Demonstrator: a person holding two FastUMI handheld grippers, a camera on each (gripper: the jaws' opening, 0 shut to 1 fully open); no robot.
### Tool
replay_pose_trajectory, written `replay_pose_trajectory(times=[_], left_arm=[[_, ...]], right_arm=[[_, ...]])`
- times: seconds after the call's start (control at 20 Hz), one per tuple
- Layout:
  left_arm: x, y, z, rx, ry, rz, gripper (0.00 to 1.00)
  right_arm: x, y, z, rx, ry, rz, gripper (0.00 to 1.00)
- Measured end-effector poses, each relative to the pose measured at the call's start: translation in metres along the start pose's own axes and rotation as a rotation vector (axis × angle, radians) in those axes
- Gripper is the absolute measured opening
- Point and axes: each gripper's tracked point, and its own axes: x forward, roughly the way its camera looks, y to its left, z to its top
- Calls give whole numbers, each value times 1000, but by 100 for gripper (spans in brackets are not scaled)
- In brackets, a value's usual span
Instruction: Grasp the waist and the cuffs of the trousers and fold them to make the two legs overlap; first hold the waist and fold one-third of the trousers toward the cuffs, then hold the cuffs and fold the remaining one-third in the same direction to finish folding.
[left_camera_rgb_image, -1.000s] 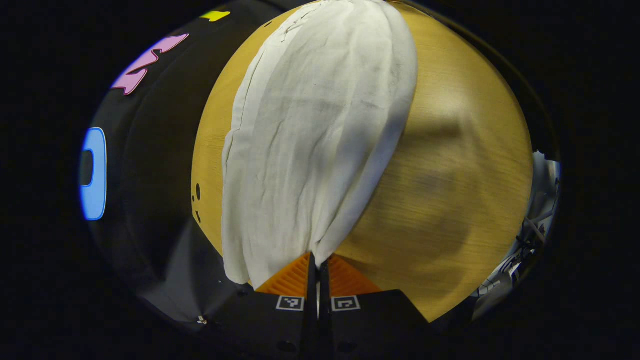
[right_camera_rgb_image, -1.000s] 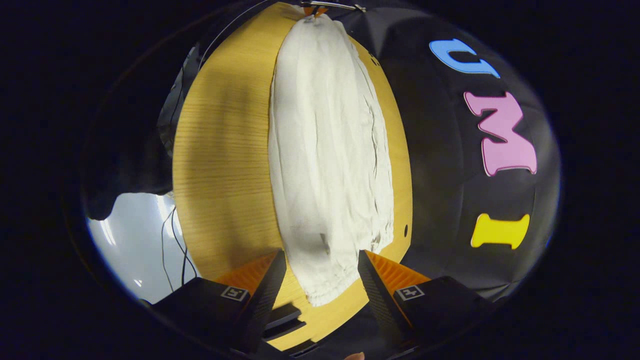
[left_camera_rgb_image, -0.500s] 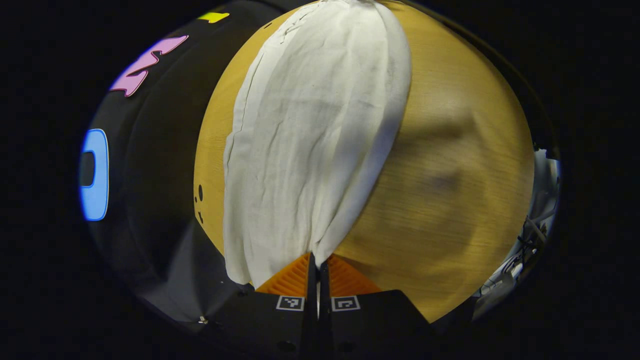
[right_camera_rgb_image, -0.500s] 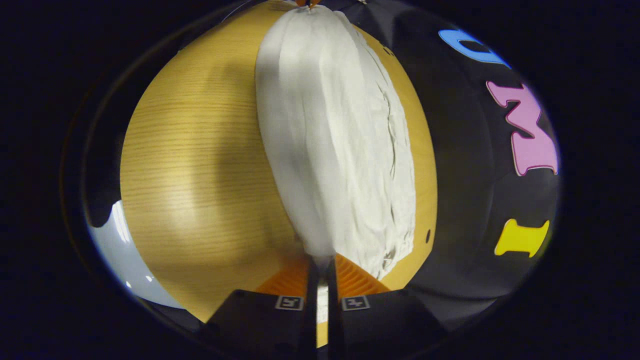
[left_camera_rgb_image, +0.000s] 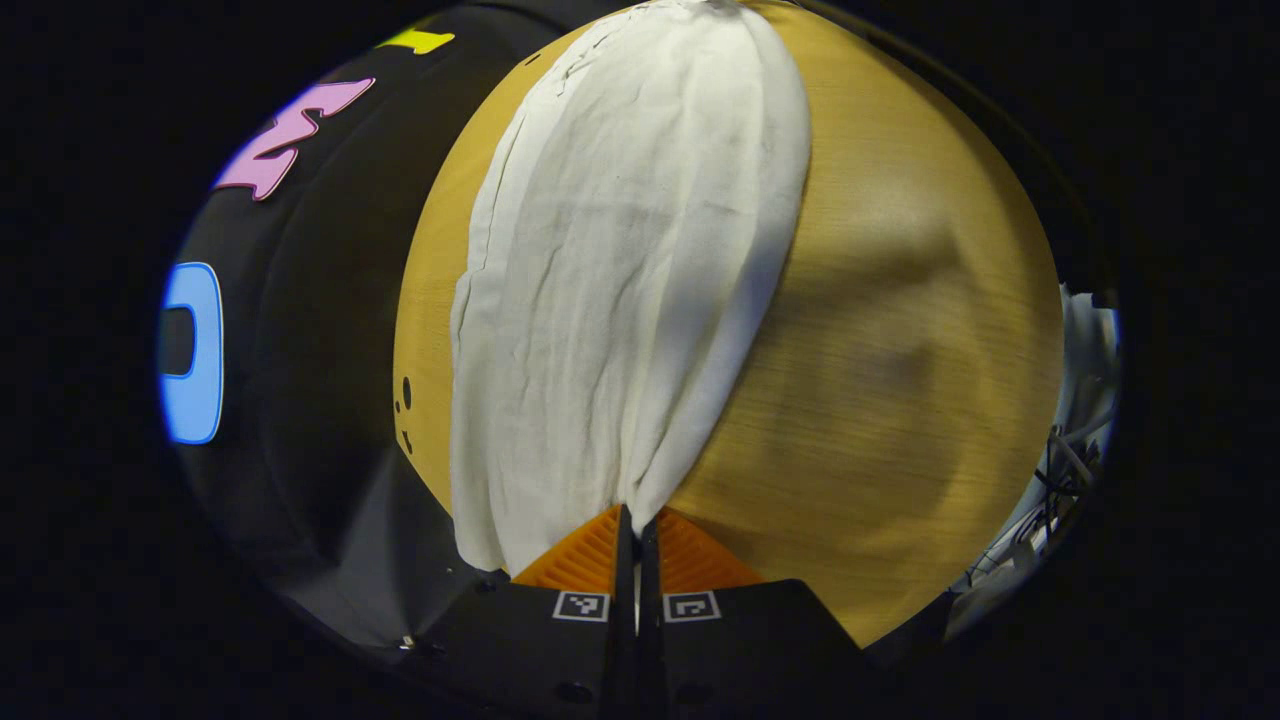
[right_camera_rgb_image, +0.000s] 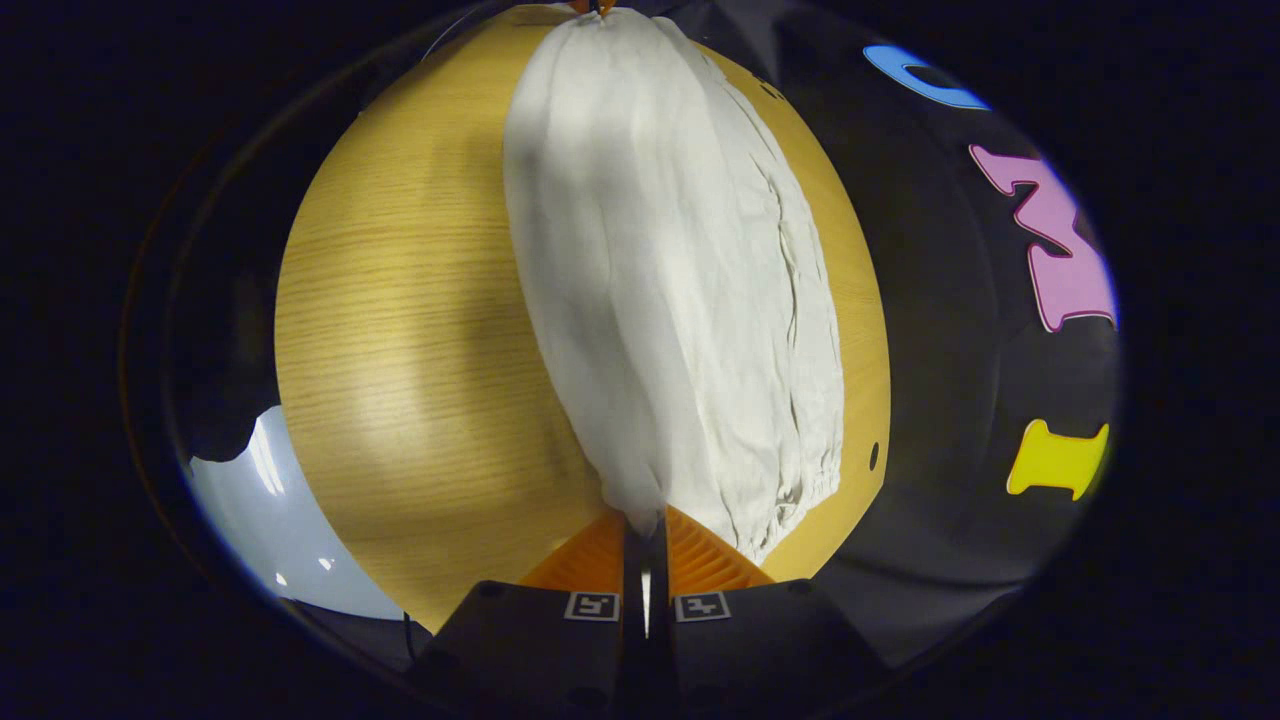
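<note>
My left gripper (left_camera_rgb_image: 636, 520) has its fingers closed on one end of the white trousers (left_camera_rgb_image: 620, 290), the cloth gathered to a point right where the fingers meet. My right gripper (right_camera_rgb_image: 646, 525) is closed in the same way on the opposite end of the trousers (right_camera_rgb_image: 680, 300), with only a thin gap left between the fingers. The garment lies stretched along the wooden tabletop (left_camera_rgb_image: 900, 350) as one long band, and its long axis runs straight ahead from each pair of fingers toward the other pair, so I hold it end to end. In the right gripper view a gathered, puckered edge shows just beside my fingers (this looks like an elastic hem, though I cannot tell waist from cuff with certainty). In both views the trousers sit toward the side of the tabletop nearest the booth wall, with bare tabletop (right_camera_rgb_image: 420, 330) on the other side. The band reads as one leg width, so the legs probably overlap. Any fold by thirds must travel along this long axis, from one held end toward the other.
</note>
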Motion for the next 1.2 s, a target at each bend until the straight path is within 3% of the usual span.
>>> replay_pose_trajectory(times=[0.25, 0.6, 0.75, 0.8, 1.2], left_arm=[[-22, 14, 5, -132, -49, 15, 5], [-46, 82, 17, -336, -90, 102, 5], [-38, 110, 18, -393, -75, 115, 5], [-35, 117, 19, -408, -68, 112, 5], [9, 134, 29, -474, 2, 44, 5]], right_arm=[[-31, -35, 9, 123, -39, -118, 5], [-53, -111, 22, 310, -97, -270, 5], [-43, -140, 25, 353, -102, -293, 10], [-39, -149, 26, 367, -103, -296, 5], [13, -185, 27, 433, -58, -269, 5]])
